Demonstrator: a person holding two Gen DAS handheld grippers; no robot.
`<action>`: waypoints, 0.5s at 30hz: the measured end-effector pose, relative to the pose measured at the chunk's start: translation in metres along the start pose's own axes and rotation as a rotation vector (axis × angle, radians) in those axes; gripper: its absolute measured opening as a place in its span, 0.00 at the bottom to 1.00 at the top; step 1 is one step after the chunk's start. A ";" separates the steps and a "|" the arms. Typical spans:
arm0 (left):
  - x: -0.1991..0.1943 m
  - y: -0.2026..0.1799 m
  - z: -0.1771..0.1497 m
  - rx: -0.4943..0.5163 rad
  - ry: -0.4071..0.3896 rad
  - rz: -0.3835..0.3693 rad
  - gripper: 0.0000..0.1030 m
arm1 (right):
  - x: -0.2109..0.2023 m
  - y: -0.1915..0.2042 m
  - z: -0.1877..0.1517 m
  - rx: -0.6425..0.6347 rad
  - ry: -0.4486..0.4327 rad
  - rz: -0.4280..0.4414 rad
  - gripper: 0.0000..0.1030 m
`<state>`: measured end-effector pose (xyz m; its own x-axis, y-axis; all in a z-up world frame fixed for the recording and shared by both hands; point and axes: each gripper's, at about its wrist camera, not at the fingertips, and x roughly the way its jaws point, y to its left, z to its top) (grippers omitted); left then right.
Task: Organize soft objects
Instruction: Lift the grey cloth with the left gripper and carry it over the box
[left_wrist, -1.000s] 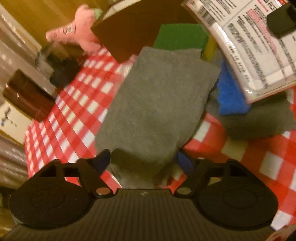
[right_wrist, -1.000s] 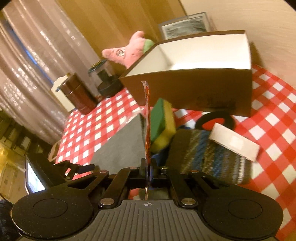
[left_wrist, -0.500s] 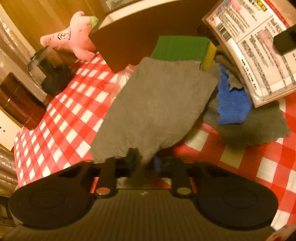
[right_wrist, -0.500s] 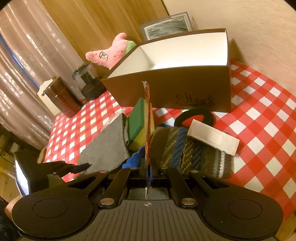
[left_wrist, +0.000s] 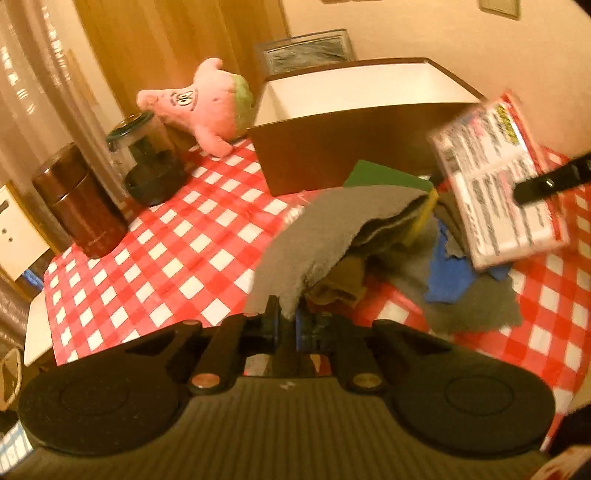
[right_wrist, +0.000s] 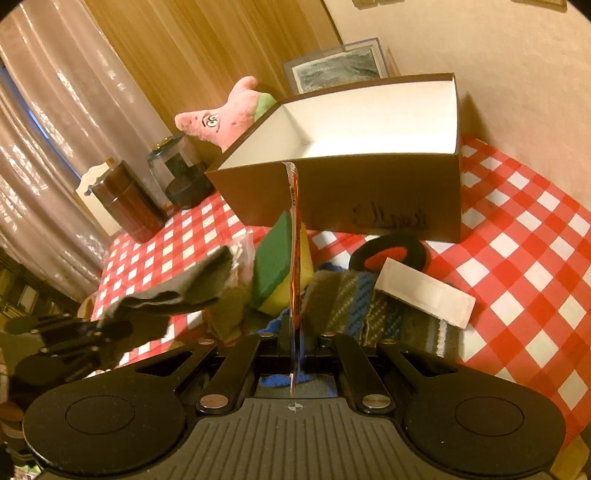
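My left gripper (left_wrist: 287, 318) is shut on the near corner of a grey cloth (left_wrist: 332, 229) and lifts it off the pile; the cloth also shows in the right wrist view (right_wrist: 177, 291). My right gripper (right_wrist: 295, 332) is shut on a flat printed packet (right_wrist: 294, 236), seen edge-on there and face-on in the left wrist view (left_wrist: 495, 184), held above the pile. Under them lie a green and yellow sponge (right_wrist: 275, 269), a blue cloth (left_wrist: 448, 273), another grey cloth (left_wrist: 480, 306) and a striped knit piece (right_wrist: 369, 306). An open brown box (right_wrist: 369, 199) stands behind.
A pink plush toy (left_wrist: 207, 107) leans at the box's left. A glass jar (left_wrist: 151, 162) and a brown canister (left_wrist: 79, 199) stand at the far left of the red checked tablecloth (left_wrist: 166, 266). A white flat box (right_wrist: 424, 291) and a black ring (right_wrist: 388, 251) lie by the knit piece.
My left gripper closed on the grey cloth's corner and raised it, so the cloth now hangs up off the pile. My right gripper kept hold of the packet and lifted slightly.
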<state>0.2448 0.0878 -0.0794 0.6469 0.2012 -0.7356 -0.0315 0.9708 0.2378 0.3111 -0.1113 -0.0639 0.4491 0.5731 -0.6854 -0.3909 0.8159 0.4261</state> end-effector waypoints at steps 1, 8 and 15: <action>-0.002 -0.001 -0.001 0.004 0.005 0.010 0.08 | 0.000 0.001 0.001 -0.002 -0.001 0.001 0.02; -0.011 0.001 -0.004 -0.022 0.002 0.017 0.08 | -0.003 0.002 0.002 -0.011 -0.010 0.008 0.02; -0.027 0.012 0.016 -0.058 -0.064 0.029 0.08 | -0.010 0.002 0.010 -0.010 -0.023 0.007 0.02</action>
<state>0.2396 0.0918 -0.0466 0.6924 0.2228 -0.6863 -0.0938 0.9709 0.2205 0.3141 -0.1147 -0.0508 0.4650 0.5805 -0.6685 -0.4016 0.8112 0.4251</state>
